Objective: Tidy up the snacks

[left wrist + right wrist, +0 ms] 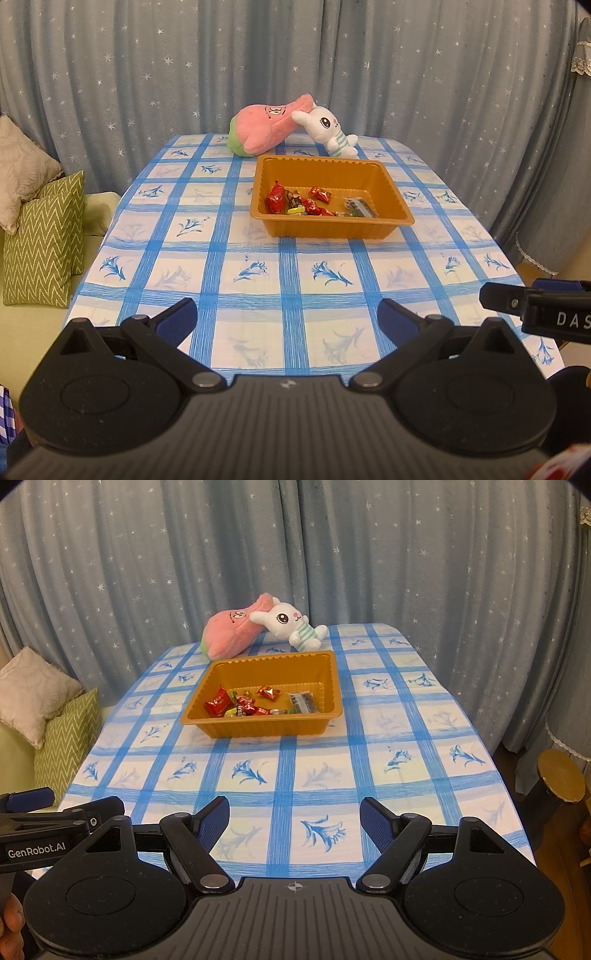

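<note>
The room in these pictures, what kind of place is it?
Probably a home living room: star-printed curtains behind a table with a blue checked cloth, cushions on a sofa beside it, and plush toys near a snack tray.

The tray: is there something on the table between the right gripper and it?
Nothing visible. Only bare tablecloth lies between the open right gripper and the tray; both plush toys sit behind it.

Orange tray [388, 184], rectangular with a ribbed rim, sits upright mid-table. Snacks all inside it, bunched along the near wall: red wrapped candies [275, 199] at left, one red piece [320, 193] apart toward the centre, dark clear-wrapped pack [360, 207] at right.
</note>
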Demonstrator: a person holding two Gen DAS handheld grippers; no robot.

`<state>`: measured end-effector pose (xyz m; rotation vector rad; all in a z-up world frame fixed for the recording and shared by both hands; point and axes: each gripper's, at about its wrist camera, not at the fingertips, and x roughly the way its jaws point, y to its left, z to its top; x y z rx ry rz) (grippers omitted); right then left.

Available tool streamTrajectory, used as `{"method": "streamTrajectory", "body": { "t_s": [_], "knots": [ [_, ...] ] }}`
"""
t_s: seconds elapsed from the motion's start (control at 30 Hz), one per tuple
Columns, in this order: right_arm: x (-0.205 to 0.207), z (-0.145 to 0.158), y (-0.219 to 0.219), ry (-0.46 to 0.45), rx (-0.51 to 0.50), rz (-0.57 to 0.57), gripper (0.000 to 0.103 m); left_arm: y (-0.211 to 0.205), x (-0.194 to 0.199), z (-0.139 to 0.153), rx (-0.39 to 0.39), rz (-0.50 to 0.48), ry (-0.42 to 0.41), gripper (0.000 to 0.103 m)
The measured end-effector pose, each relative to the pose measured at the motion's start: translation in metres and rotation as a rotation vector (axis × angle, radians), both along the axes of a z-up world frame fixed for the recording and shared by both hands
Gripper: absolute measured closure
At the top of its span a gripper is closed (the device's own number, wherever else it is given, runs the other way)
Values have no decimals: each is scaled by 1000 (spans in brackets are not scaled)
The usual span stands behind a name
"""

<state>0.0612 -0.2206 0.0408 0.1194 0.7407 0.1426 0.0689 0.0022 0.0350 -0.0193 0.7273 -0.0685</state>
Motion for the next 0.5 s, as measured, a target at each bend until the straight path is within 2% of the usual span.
{"method": "streamTrajectory", "body": {
  "t_s": [0.5],
  "knots": [
    [0, -1, -1, -1, 0, -1, 26, -4, -2, -1, 7, 5, -15, 0]
  ]
}}
